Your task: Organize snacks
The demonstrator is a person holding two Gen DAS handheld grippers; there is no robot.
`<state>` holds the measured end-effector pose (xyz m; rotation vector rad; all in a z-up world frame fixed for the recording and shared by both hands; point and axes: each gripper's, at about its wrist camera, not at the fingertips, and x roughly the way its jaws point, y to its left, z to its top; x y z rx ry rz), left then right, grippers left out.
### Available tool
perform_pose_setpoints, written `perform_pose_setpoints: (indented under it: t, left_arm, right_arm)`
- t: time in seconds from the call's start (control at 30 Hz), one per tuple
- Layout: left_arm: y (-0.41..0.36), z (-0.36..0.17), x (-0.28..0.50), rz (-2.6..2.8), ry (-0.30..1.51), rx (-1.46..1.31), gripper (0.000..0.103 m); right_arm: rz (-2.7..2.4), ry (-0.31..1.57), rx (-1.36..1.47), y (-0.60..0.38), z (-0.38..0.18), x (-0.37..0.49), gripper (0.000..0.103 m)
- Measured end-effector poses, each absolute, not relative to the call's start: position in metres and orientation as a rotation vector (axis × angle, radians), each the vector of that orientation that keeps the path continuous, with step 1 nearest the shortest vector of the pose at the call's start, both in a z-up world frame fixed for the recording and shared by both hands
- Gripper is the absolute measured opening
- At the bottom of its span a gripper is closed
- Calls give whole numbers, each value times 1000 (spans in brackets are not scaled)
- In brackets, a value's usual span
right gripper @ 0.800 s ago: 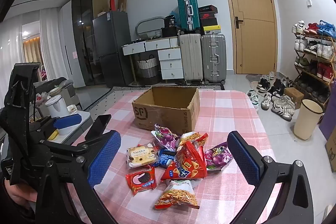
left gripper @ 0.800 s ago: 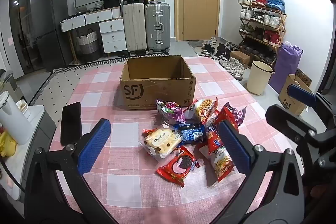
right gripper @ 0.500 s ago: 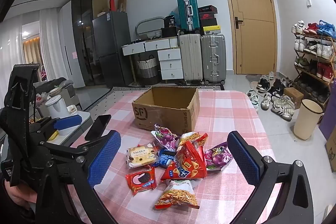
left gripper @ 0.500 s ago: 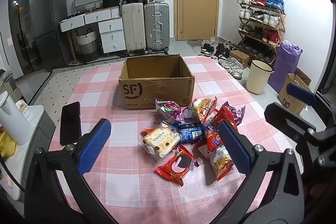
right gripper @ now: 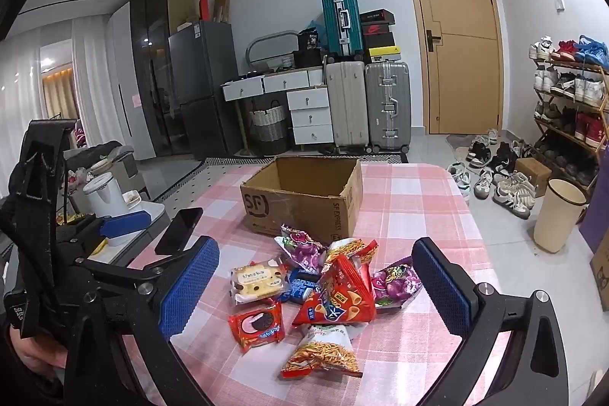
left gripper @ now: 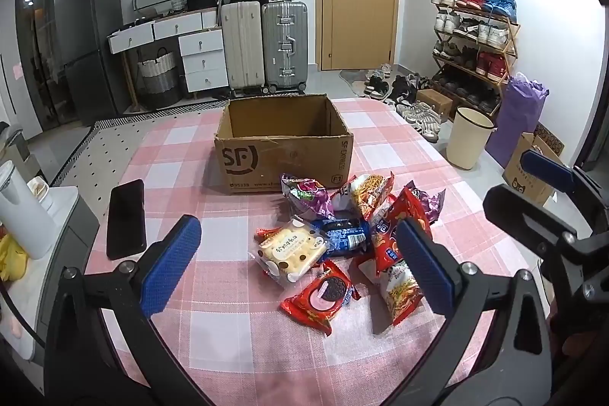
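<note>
An open, empty cardboard box (left gripper: 283, 155) (right gripper: 304, 204) stands on the pink checked table (left gripper: 236, 341). In front of it lies a pile of snack packs: a cream biscuit pack (left gripper: 291, 250) (right gripper: 259, 280), a red cookie pack (left gripper: 319, 295) (right gripper: 259, 326), a blue pack (left gripper: 344, 234), a purple bag (left gripper: 304, 193), a red chips bag (right gripper: 338, 295) and a noodle snack bag (right gripper: 323, 352). My left gripper (left gripper: 295, 227) hovers open above the near side of the pile, holding nothing. My right gripper (right gripper: 314, 246) is open too, over the pile from the right.
A black phone (left gripper: 125, 217) (right gripper: 179, 231) lies on the table's left side. A white kettle (left gripper: 19, 215) stands on a side unit at the left. On the floor to the right are a cream bin (left gripper: 470, 137) and a shoe rack (left gripper: 475, 48).
</note>
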<state>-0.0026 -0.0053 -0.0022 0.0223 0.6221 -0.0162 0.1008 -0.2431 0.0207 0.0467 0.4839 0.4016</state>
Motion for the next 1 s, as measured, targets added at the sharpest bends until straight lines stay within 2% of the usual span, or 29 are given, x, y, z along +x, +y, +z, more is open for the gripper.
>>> perform_pose_setpoints:
  t: [0.47, 1.0]
  left_arm:
    - [6, -16, 9, -42, 661, -24, 102]
    - [27, -48, 28, -23, 693, -83, 102]
  right_arm:
    - [411, 545, 74, -250, -5, 108, 103]
    - [450, 749, 118, -259, -94, 136, 103]
